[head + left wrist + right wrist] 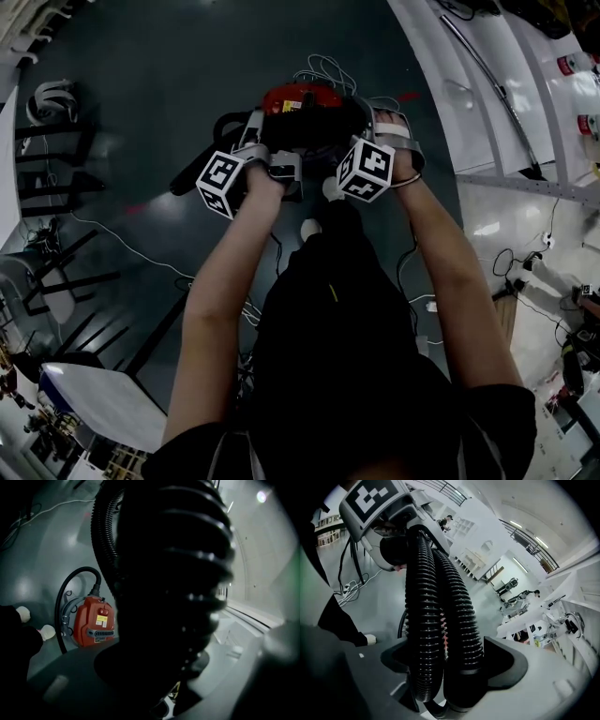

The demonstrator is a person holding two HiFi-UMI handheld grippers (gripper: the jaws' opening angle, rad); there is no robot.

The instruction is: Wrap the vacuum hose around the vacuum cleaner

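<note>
Dark clothing fills the bottom of the head view, and two bare forearms reach out from it over the grey floor. Left tongs and right tongs sit side by side, marker cubes facing up, both right over the red vacuum cleaner, which stands on the floor just beyond them. A thick black length of the vacuum hose angles away to the left of the left tongs. White cables lie tangled behind the cleaner, and a white shoe shows below the cubes.

Over to the left gripper view: it's nearly all hose! The ribbed black hose rises huge and dark straight out from between the jaws, and the left tongs are clamped on it. Another run of it curves up behind, at upper left. Down on the floor to the left stands the vacuum cleaner, upright, with a thin black loop arching off its top.

Now the right gripper view: two runs of the hose stand side by side between the jaws, filling the gap, and the right tongs are closed on the pair. Both runs climb to the left tongs at the top, under their marker cube. White shelving and railings stand in the bright room behind.
</note>
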